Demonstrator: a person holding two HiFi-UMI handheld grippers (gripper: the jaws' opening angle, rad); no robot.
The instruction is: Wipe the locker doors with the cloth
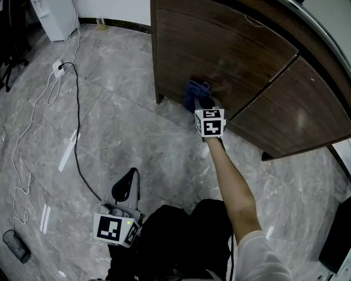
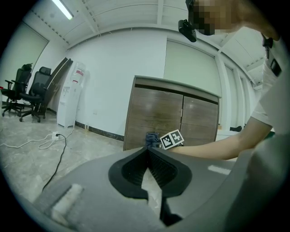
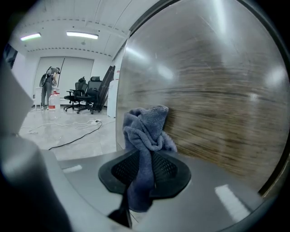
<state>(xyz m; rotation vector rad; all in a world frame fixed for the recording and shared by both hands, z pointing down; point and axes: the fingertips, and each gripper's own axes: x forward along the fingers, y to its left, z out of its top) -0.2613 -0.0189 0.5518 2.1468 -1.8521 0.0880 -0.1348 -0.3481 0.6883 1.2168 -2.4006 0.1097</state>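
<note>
The dark brown locker has a left door (image 1: pixel 230 55) and a right door (image 1: pixel 307 110). A blue-grey cloth (image 1: pixel 196 90) is bunched against the lower left part of the left door. My right gripper (image 1: pixel 204 103) is shut on it, with a bare forearm stretched out behind. In the right gripper view the cloth (image 3: pixel 145 127) hangs between the black pads (image 3: pixel 165 170) and touches the wood-grain door (image 3: pixel 213 99). My left gripper (image 1: pixel 125 184) is held low near the body, away from the locker. Its jaws (image 2: pixel 147 149) meet at the tips with nothing between them.
A black cable (image 1: pixel 77 110) and a white cable with a socket (image 1: pixel 57 67) run over the grey marble floor at left. A white appliance (image 1: pixel 55 16) stands at the back left, and a dark cylinder (image 1: pixel 15 246) lies at lower left. Office chairs (image 2: pixel 31 93) stand far off.
</note>
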